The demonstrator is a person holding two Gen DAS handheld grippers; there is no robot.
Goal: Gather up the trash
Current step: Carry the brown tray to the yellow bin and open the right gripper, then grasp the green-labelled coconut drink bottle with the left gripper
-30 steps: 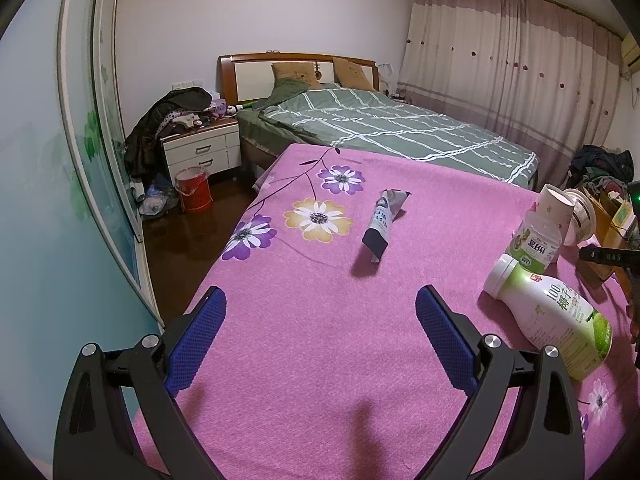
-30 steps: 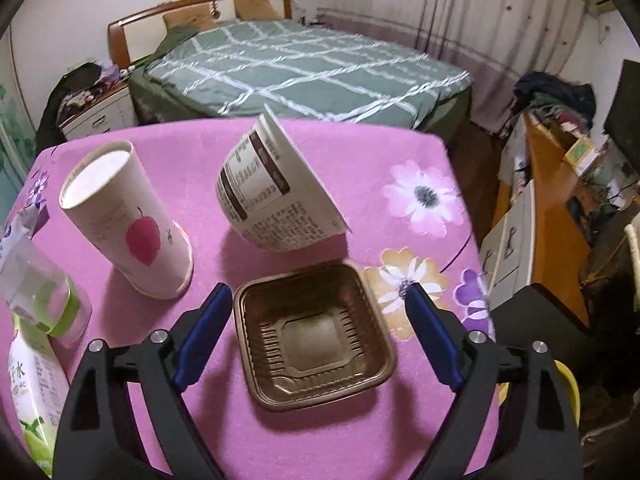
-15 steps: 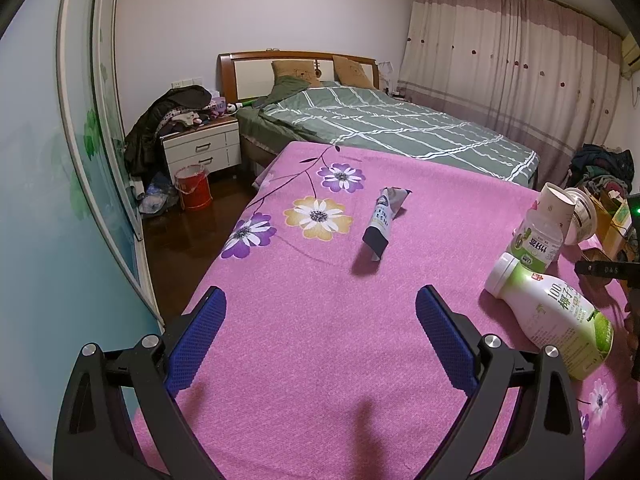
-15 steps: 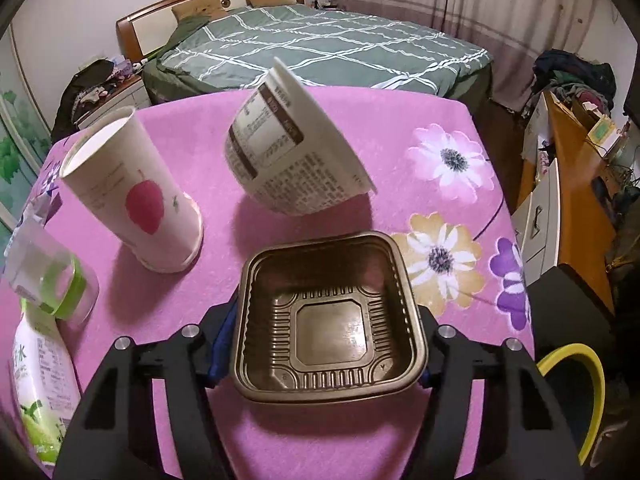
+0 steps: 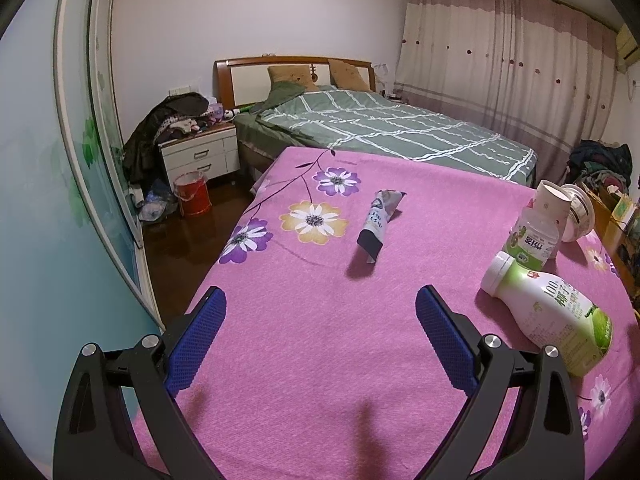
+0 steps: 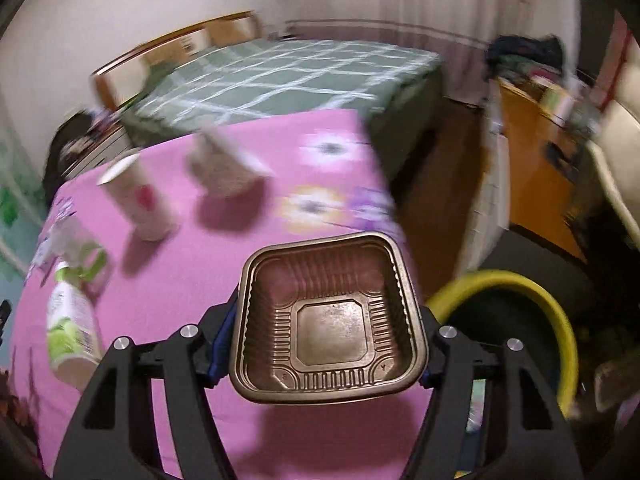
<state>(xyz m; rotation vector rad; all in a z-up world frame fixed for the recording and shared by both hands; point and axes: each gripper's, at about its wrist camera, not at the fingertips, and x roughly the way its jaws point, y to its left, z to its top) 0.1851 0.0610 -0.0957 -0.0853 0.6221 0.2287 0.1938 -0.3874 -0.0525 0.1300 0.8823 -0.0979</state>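
My right gripper (image 6: 326, 354) clamps the brown ribbed square plastic tray (image 6: 330, 316) by its side walls, above the pink table's right edge, near the yellow-rimmed bin (image 6: 560, 320). It looks light, thin, crushable. My left gripper (image 5: 320, 332) hangs open.

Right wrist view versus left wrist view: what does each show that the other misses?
Only the right wrist view: the right hand-held gripper shut on the brown plastic tray, beside a yellow-rimmed bin.
Only the left wrist view: the open left hand-held gripper, a crumpled wrapper, a red bucket.
Both: the lying green-and-white bottle, the paper cup, the pink cloth.
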